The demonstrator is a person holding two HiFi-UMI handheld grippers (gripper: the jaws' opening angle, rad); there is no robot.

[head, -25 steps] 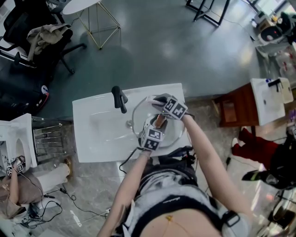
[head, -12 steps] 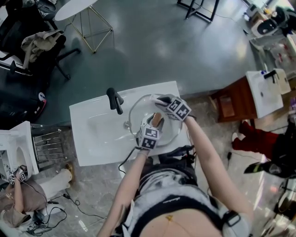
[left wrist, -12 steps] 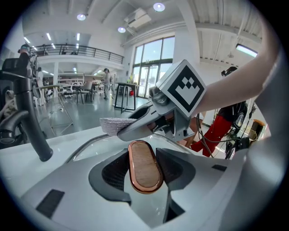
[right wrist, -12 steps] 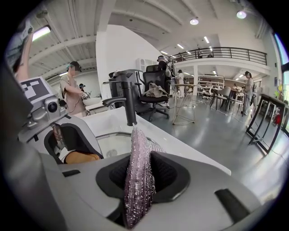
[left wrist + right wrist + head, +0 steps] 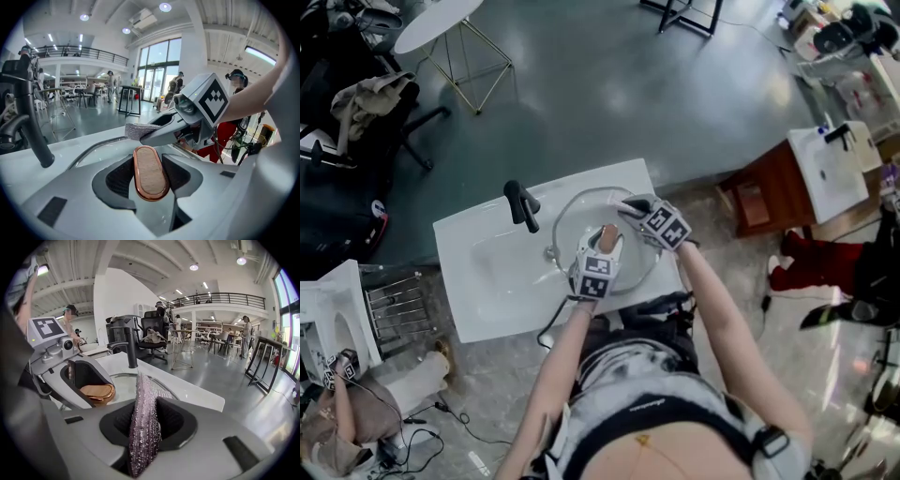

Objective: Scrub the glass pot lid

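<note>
Holding the lid by its knob (image 5: 151,172), my left gripper (image 5: 602,246) is pinching it from both sides. The knob looks smooth and shiny. I think it could slip out if I rub too hard, and then the glass lid (image 5: 570,223) could bang into the sink (image 5: 478,277) and crack.

A bit farther out, my right gripper (image 5: 633,208) is pinching a silver scrub pad (image 5: 142,399), near the far edge of the lid. The pad sticks out a long way and looks floppy, so it could fold over or pull loose when I push. Pushing down hard at the edge could also tip the lid.

The lid lies over the sink, just beside the black tap (image 5: 520,204), so a big swing could knock the tap.

I count two grippers, one lid, one knob, one scrub pad, one sink and one tap.
</note>
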